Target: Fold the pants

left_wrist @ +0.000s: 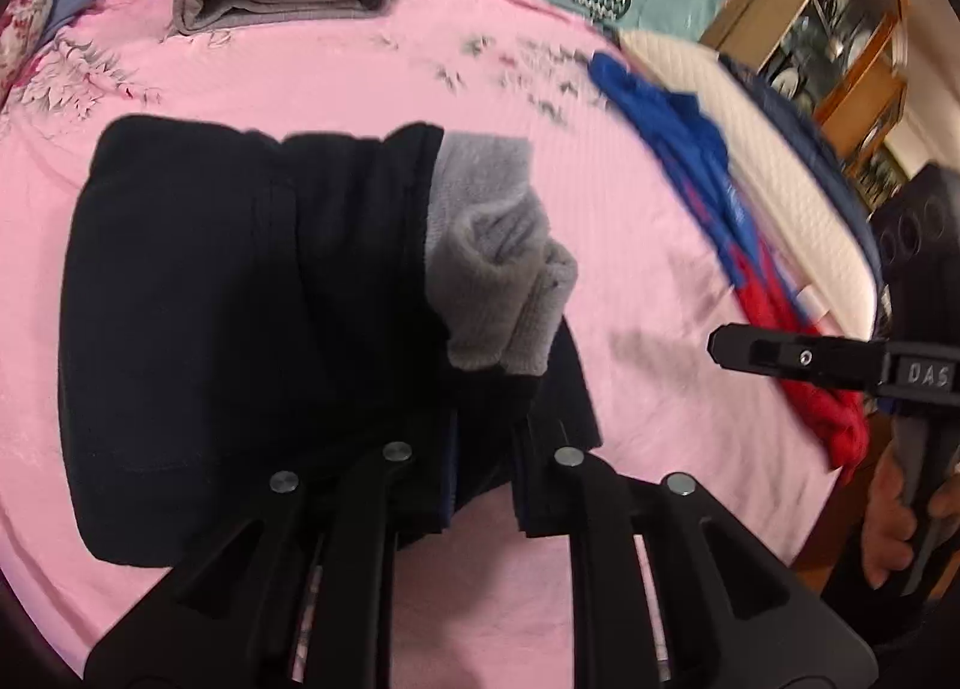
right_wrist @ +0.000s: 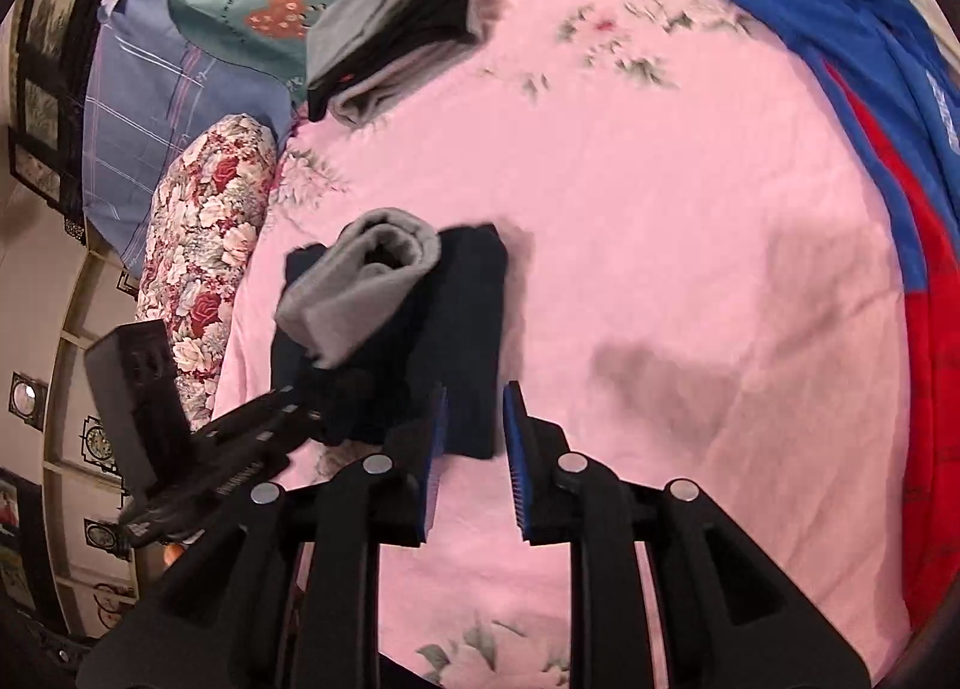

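The soft, limp pants (left_wrist: 240, 299) on the bed (left_wrist: 630, 245) need gripping at a folded edge — left tongs (left_wrist: 483, 485) clamp their near hem, right tongs (right_wrist: 474, 461) slightly open, empty.

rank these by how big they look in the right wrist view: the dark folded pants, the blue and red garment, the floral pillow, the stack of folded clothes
1. blue and red garment, though cut off by the frame edge
2. dark folded pants and floral pillow: too alike to rank
3. stack of folded clothes, though farther away
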The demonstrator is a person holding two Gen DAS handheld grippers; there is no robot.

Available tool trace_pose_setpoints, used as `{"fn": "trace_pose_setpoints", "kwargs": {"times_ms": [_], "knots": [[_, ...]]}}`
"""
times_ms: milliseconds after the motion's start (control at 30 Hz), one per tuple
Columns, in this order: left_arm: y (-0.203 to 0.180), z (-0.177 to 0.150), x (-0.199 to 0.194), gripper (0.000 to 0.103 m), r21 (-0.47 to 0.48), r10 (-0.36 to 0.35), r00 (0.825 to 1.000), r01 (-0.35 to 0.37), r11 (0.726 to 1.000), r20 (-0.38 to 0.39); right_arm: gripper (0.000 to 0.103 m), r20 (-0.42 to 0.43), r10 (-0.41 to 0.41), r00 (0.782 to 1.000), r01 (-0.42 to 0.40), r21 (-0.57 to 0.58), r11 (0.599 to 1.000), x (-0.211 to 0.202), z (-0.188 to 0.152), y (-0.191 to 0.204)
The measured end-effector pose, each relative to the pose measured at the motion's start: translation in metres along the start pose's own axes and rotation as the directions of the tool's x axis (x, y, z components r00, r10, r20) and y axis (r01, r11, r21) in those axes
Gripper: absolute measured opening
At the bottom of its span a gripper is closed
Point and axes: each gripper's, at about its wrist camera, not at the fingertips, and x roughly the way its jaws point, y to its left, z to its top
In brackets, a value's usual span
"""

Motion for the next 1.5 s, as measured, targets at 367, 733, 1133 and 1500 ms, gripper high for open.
{"fn": "trace_pose_setpoints", "kwargs": {"times_ms": [367, 733, 1133, 1500], "knots": [[0.026, -0.002, -0.082, 0.09, -0.07, -0.186, 0.972, 0.197, 0.978, 0.14, 0.029, -0.022, 0.062, 0.998, -0.064, -0.076, 0.995, 0.015, 0.024, 0.043], [0.089, 0.011, -0.079, 0.016, -0.187, -0.03, 0.992, 0.053, 0.981, 0.121, 0.03, -0.123, -0.082, 0.989, 0.045, -0.28, 0.959, 0.079, 0.031, 0.101], [0.1, 0.001, -0.042, 0.013, -0.199, 0.039, 0.999, -0.037, 0.979, 0.007, 0.042, -0.128, -0.088, 0.988, 0.027, -0.413, 0.91, 0.079, 0.058, 0.158], [0.1, -0.007, -0.05, 0.013, -0.2, 0.045, 0.998, -0.053, 0.978, -0.042, 0.058, -0.375, -0.293, 0.879, 0.007, -0.605, 0.796, 0.226, 0.113, 0.231]]}}
